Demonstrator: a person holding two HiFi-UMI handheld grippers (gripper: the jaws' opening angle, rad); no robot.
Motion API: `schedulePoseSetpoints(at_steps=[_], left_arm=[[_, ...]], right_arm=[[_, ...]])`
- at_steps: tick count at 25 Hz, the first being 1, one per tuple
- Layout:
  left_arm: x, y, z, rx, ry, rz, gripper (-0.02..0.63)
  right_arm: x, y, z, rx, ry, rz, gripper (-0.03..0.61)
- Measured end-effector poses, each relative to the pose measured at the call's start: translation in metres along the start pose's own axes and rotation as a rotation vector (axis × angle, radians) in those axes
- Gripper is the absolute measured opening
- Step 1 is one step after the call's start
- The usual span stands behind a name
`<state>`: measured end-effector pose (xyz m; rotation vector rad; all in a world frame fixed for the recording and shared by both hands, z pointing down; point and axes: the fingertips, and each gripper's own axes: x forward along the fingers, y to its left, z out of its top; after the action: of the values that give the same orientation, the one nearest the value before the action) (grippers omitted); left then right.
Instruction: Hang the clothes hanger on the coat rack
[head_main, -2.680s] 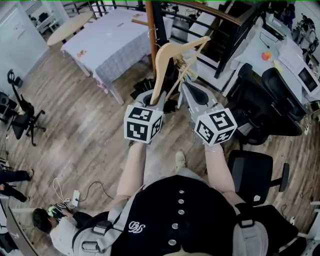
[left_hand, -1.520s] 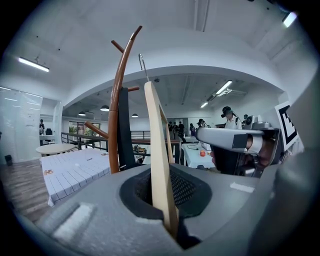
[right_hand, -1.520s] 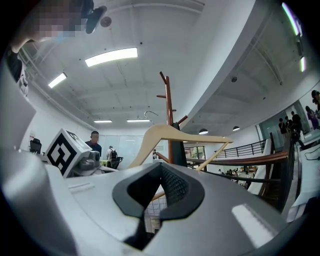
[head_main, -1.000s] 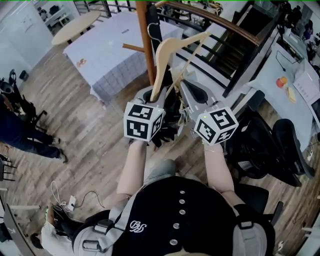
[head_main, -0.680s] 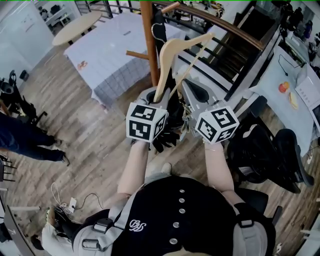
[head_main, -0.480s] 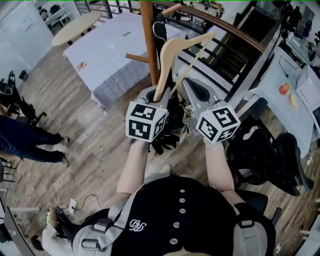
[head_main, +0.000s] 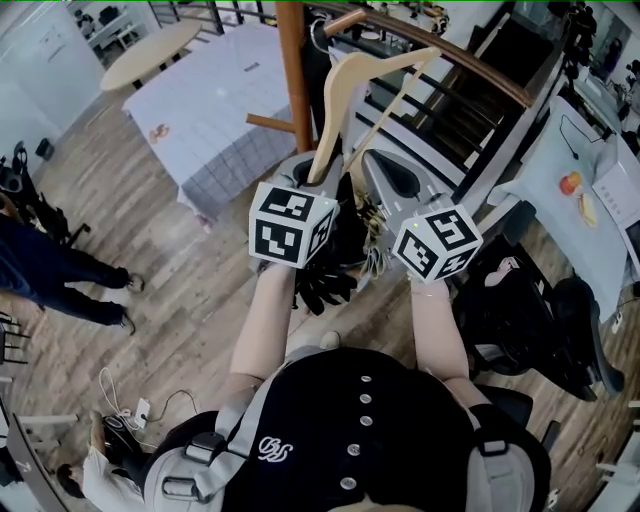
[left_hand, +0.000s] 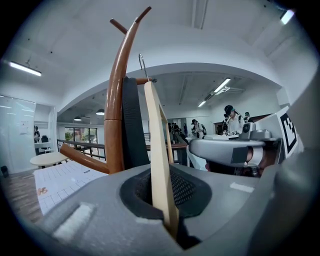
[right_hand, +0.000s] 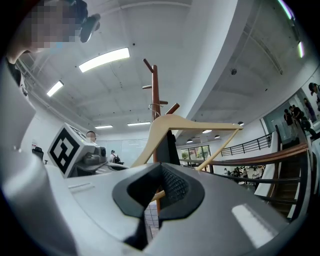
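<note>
A pale wooden clothes hanger (head_main: 345, 95) stands upright with its wire hook (left_hand: 143, 65) close beside the brown wooden coat rack (head_main: 293, 70). My left gripper (head_main: 318, 178) is shut on the lower end of one hanger arm (left_hand: 157, 150). In the left gripper view the rack's pole (left_hand: 116, 100) rises just left of the hanger, with a dark strip (left_hand: 131, 125) hanging on it. My right gripper (head_main: 385, 180) is held beside the left, jaws almost together and nothing between them. In the right gripper view the hanger (right_hand: 190, 122) and rack (right_hand: 155, 95) lie beyond my right gripper (right_hand: 150, 210).
A table with a checked cloth (head_main: 215, 110) stands left of the rack, and a round table (head_main: 145, 55) lies farther back. A brown stair railing (head_main: 450, 55) runs behind. Black office chairs (head_main: 530, 310) and a desk (head_main: 590, 170) are at the right. A person's legs (head_main: 50, 270) show at the left.
Both grippers and the hanger have drawn closer to the coat rack and risen a little. The person at the left has walked along.
</note>
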<state>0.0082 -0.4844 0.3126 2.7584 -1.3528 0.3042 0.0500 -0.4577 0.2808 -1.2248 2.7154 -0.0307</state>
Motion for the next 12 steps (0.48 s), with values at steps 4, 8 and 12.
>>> schedulePoseSetpoints(at_steps=[4, 8, 12], left_arm=[[0.01, 0.006, 0.011, -0.006, 0.005, 0.007, 0.003], [0.017, 0.01, 0.013, -0.002, 0.021, 0.015, 0.003], [0.022, 0.015, 0.01, -0.044, 0.035, 0.016, 0.003]], right_arm=[[0.003, -0.009, 0.002, 0.001, 0.0, -0.007, 0.0], [0.006, -0.016, 0.004, 0.009, -0.007, -0.015, 0.0], [0.011, -0.02, 0.0, 0.031, -0.008, -0.016, 0.0]])
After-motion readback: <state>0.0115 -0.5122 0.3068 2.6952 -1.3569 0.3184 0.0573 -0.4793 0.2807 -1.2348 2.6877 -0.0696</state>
